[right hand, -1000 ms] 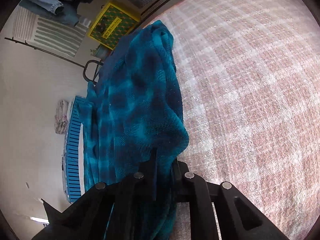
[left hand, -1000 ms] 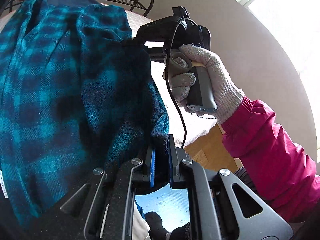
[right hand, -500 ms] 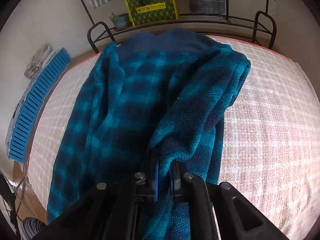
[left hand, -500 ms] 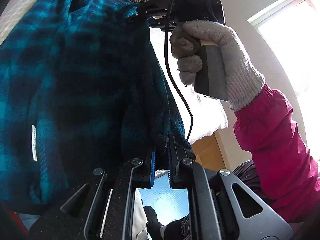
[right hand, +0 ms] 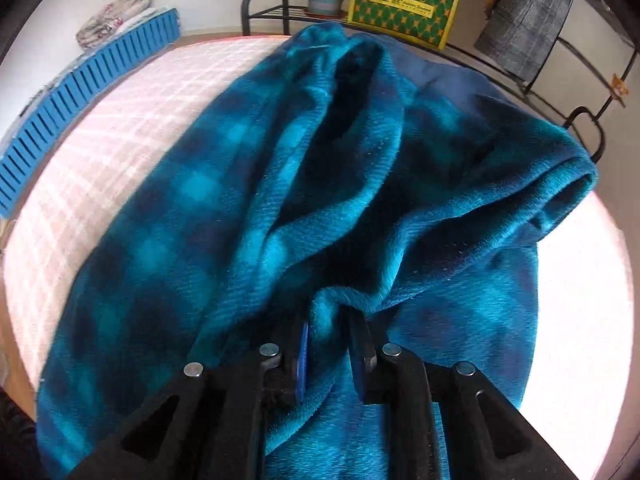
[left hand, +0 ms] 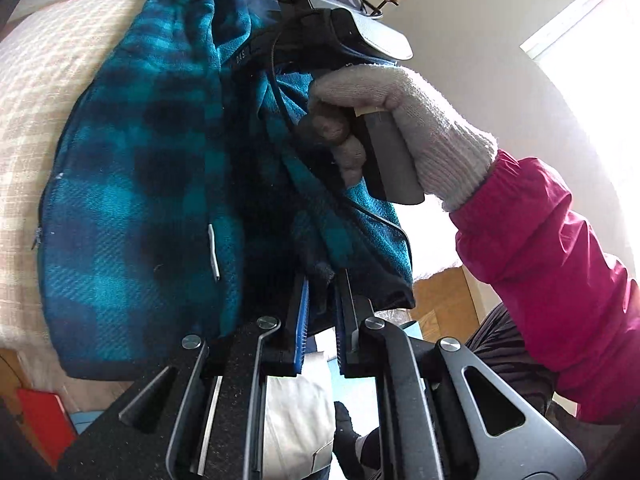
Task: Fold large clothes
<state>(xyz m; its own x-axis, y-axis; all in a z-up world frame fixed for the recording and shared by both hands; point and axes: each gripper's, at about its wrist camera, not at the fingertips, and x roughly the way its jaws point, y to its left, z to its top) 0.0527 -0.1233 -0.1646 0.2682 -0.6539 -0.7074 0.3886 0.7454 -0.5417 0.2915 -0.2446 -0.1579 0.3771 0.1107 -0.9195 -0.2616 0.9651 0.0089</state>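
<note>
Bed with pale checked cover (right hand: 132,120), teal plaid fleece garment (right hand: 224,220) spread across it

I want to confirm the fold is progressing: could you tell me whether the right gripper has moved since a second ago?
Yes. The right gripper swung round to face the black metal rack.

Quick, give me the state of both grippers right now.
Left gripper: closed on the blue plaid fleece.
Right gripper: jaws opening, fleece fold between them, grip letting go.
</note>
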